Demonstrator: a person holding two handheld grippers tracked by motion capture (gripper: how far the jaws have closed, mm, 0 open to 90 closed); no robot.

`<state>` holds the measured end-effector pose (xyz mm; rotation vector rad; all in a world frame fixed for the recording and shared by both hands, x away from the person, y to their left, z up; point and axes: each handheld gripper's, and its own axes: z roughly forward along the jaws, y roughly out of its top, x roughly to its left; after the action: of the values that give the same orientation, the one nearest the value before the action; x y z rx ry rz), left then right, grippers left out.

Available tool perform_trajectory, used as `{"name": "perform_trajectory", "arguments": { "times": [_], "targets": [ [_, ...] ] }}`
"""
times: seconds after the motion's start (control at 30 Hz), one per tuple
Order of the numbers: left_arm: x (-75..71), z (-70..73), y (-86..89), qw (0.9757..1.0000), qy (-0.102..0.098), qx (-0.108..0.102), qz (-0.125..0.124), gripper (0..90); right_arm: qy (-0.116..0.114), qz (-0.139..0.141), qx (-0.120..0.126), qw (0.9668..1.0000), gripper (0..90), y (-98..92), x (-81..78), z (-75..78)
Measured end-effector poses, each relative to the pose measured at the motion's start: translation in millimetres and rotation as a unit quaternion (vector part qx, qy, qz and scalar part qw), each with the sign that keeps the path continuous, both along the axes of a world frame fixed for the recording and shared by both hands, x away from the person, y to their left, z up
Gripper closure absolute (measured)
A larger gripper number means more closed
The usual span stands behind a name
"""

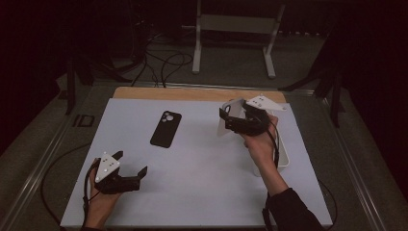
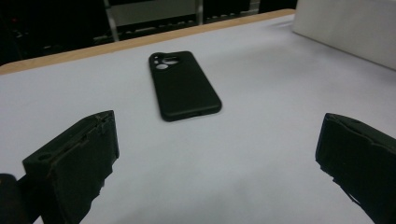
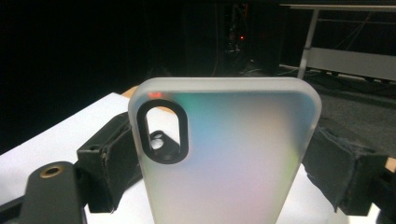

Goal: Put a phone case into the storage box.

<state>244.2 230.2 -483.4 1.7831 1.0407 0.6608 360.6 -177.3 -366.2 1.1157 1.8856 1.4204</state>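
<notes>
Black phone case (image 1: 166,129) far left of centre on table, plain matte, no pattern. Frosted translucent white phone case (image 3: 224,154) at right, faint green-pink sheen, black ring round camera cutout, small red glow near top corner. Table sheet (image 1: 192,163) pale grey-white; far edge light wood. Both grippers, left (image 1: 132,166) and right (image 1: 231,115), black with pale grey plates. Sleeve (image 1: 293,211) near right dark, probably black.

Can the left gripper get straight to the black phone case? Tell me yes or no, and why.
Probably yes. The left gripper is open, with nothing between its fingers, and the black phone case lies flat ahead on bare table. The right gripper, holding the frosted phone case, is off to the side.
</notes>
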Motion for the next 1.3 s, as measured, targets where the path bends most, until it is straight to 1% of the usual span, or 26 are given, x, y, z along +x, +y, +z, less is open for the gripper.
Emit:
{"name": "perform_trajectory", "arguments": {
  "times": [0.23,0.3,0.33,0.37,0.4,0.43,0.5,0.53,0.7,0.77,0.8,0.97,1.0,1.17,1.2,1.27,1.3],
  "targets": [
    [0.0,-0.3,3.1,0.9999,-0.002,-0.008,0.010,0.2,0.004,-0.024,0.013,0.9996,16.3,-14.8,15.2,5.0],
    [-0.5,-0.1,3.0,0.9999,-0.005,-0.007,0.012,0.2,0.007,-0.032,0.016,0.9993,16.3,-18.8,20.3,5.4],
    [-0.5,-0.1,3.0,0.9999,-0.005,-0.007,0.012,0.2,0.007,-0.032,0.016,0.9993,16.3,-18.8,20.3,5.4],
    [-0.8,0.0,3.0,0.9999,-0.006,-0.006,0.012,0.2,0.012,-0.038,0.018,0.9990,16.3,-20.9,23.7,5.9],
    [-0.8,0.0,3.0,0.9999,-0.006,-0.006,0.012,0.2,0.012,-0.038,0.018,0.9990,16.3,-20.9,23.7,5.9],
    [-0.6,-0.2,3.2,0.9999,-0.005,-0.004,0.013,0.2,0.010,-0.046,0.013,0.9988,16.3,-22.7,27.6,6.4],
    [-0.3,-0.4,3.4,0.9999,-0.002,-0.006,0.014,0.2,0.011,-0.051,0.008,0.9986,16.3,-24.6,30.8,7.2],
    [-0.3,-0.4,3.4,0.9999,-0.002,-0.006,0.014,0.2,0.011,-0.051,0.008,0.9986,16.3,-24.6,30.8,7.2],
    [-0.6,-0.1,3.4,0.9999,-0.002,-0.006,0.014,0.2,0.009,-0.069,0.014,0.9975,16.2,-31.1,39.4,11.1],
    [-0.6,0.0,3.5,0.9999,-0.003,-0.006,0.015,0.2,0.008,-0.070,0.013,0.9974,16.2,-31.7,40.1,11.4],
    [-0.6,0.3,4.0,0.9998,-0.003,-0.008,0.016,0.2,0.007,-0.080,0.012,0.9967,16.2,-34.6,44.1,12.7],
    [-0.7,0.4,4.1,0.9998,-0.004,-0.009,0.017,0.2,0.005,-0.093,0.008,0.9956,16.2,-40.3,51.3,12.7],
    [-0.5,0.3,4.2,0.9998,-0.004,-0.007,0.017,0.2,0.006,-0.103,0.007,0.9946,16.2,-44.0,55.4,13.5],
    [-0.5,0.3,4.3,0.9998,-0.004,-0.009,0.019,0.2,0.010,-0.115,0.003,0.9934,16.2,-50.5,62.6,14.7],
    [-0.6,0.4,4.3,0.9997,-0.004,-0.010,0.020,0.2,0.012,-0.122,0.000,0.9924,16.2,-54.1,66.0,14.8],
    [-0.6,0.4,4.3,0.9997,-0.004,-0.010,0.020,0.2,0.013,-0.126,-0.001,0.9919,16.2,-55.6,67.8,14.5],
    [-0.7,0.4,4.1,0.9997,-0.005,-0.009,0.020,0.2,0.014,-0.134,-0.002,0.9908,16.2,-58.9,71.0,13.7]
  ]
}}
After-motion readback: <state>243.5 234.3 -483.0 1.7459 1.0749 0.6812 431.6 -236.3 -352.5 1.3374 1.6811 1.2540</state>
